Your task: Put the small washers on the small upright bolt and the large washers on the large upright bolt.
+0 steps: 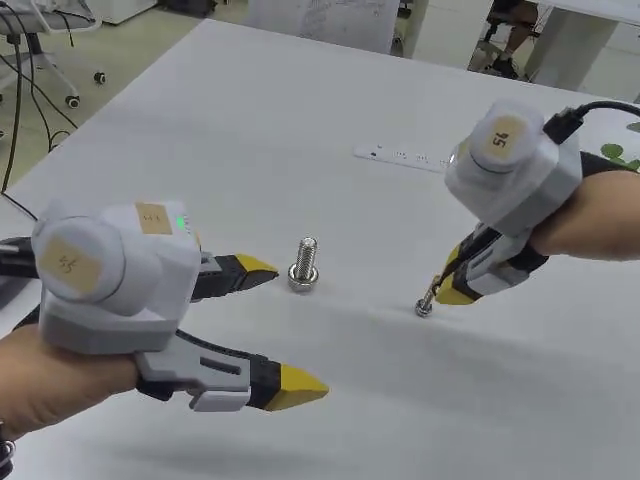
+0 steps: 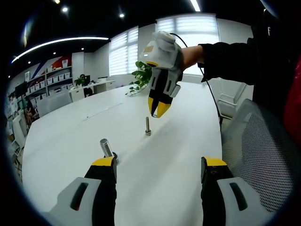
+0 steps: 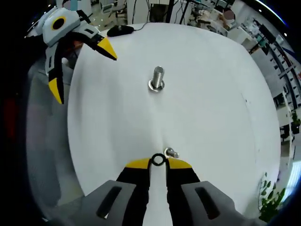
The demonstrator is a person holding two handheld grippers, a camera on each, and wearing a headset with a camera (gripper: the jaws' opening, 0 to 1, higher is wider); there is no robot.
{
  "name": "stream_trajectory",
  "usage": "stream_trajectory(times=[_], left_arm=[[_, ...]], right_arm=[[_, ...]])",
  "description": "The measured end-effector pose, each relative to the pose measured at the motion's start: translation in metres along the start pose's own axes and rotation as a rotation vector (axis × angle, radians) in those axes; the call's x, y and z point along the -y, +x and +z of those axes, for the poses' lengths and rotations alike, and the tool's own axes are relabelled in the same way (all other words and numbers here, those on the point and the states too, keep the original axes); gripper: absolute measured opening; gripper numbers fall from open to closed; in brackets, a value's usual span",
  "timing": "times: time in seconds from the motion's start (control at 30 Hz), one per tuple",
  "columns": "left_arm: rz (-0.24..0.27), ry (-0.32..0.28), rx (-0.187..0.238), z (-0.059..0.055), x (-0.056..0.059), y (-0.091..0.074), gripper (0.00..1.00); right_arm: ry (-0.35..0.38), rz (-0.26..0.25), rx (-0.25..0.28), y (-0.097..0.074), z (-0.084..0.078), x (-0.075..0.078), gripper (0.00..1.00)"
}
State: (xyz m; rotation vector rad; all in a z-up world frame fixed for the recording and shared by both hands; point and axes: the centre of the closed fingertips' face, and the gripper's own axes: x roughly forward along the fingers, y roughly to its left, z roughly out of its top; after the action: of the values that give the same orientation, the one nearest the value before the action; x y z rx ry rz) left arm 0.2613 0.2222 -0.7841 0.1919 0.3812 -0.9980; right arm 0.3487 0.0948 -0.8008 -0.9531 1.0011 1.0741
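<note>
**Washer pinched beside the small bolt**

The right gripper (image 3: 158,163) has its jaws closed on a washer (image 3: 158,160). The ring is plain in the right gripper view, but the head view hides it. It sits just beside the small bolt (image 3: 170,152). The left gripper (image 1: 285,325) has its jaws spread wide near the large bolt (image 1: 305,263) on the table (image 1: 300,130).

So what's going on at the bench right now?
A person is working at a white table with a gripper in each hand. The right gripper is shut on a small washer and holds it just beside the small upright bolt, not yet threaded over it. The left gripper is open and empty, next to the large upright bolt, which seems to have a ring at its base.
</note>
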Motion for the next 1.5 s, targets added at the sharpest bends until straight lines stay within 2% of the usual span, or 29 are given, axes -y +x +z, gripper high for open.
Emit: stream_trajectory(times=[0.23,0.53,0.97,1.5], left_arm=[[0.000,-0.001,-0.001,0.000,0.000,0.001,0.73],[0.005,-0.008,-0.002,-0.001,-0.001,0.001,0.72],[0.008,-0.014,-0.006,-0.004,-0.004,0.001,0.72],[0.013,-0.018,-0.011,-0.006,-0.004,-0.001,0.72]], right_arm=[[0.006,-0.031,0.000,0.000,-0.001,0.016,0.13],[0.013,-0.034,-0.004,0.009,0.000,0.022,0.13],[0.015,-0.014,-0.018,0.018,-0.002,0.022,0.14],[0.030,0.018,-0.032,0.044,-0.006,0.019,0.14]])
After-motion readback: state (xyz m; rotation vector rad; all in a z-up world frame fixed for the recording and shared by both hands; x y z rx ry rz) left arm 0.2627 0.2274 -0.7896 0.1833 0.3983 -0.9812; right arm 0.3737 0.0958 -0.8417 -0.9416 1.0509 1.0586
